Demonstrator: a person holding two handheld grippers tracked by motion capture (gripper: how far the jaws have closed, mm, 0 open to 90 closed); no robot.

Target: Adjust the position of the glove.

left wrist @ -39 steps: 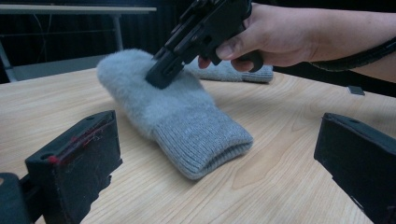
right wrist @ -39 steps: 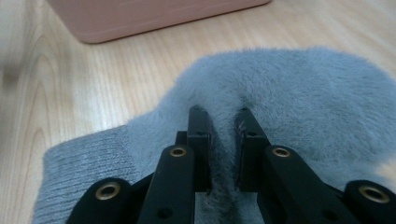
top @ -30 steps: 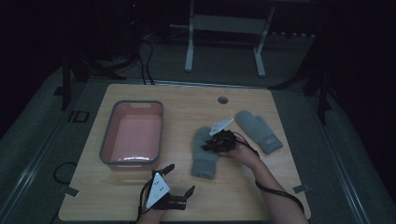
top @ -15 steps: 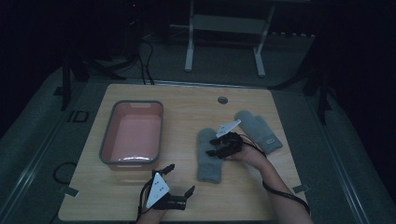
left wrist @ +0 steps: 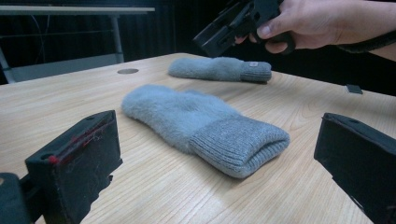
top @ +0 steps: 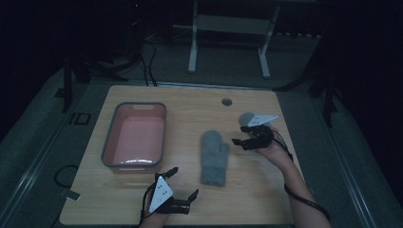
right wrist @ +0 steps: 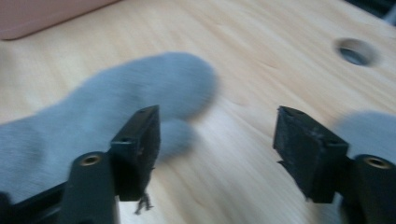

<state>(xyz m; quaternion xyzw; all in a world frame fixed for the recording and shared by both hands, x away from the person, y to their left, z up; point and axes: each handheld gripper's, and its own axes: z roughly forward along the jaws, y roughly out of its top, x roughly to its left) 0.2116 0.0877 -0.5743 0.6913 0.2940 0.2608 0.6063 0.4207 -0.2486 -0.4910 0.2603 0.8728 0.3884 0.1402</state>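
Note:
A grey knit mitten [top: 214, 156] lies flat at the table's middle, cuff toward me; it also shows as the mitten [left wrist: 196, 116] and the mitten [right wrist: 93, 112]. A second grey mitten [top: 246, 117] lies behind it to the right, partly hidden by my right hand, and shows as the second mitten [left wrist: 219, 69]. My right gripper [top: 240, 137] hovers open between the two mittens, holding nothing. My left gripper [top: 183, 183] rests open near the front edge, its jaws pointing at the near mitten's cuff.
A pink bin [top: 135, 137] with a grey rim stands empty on the left half of the table. A round cable hole [top: 226, 101] sits near the far edge. Bare wood [top: 247, 199] lies in front of the mittens.
My right gripper has lifted off the middle mitten and moved right and back toward the second mitten. The left gripper has stayed put.

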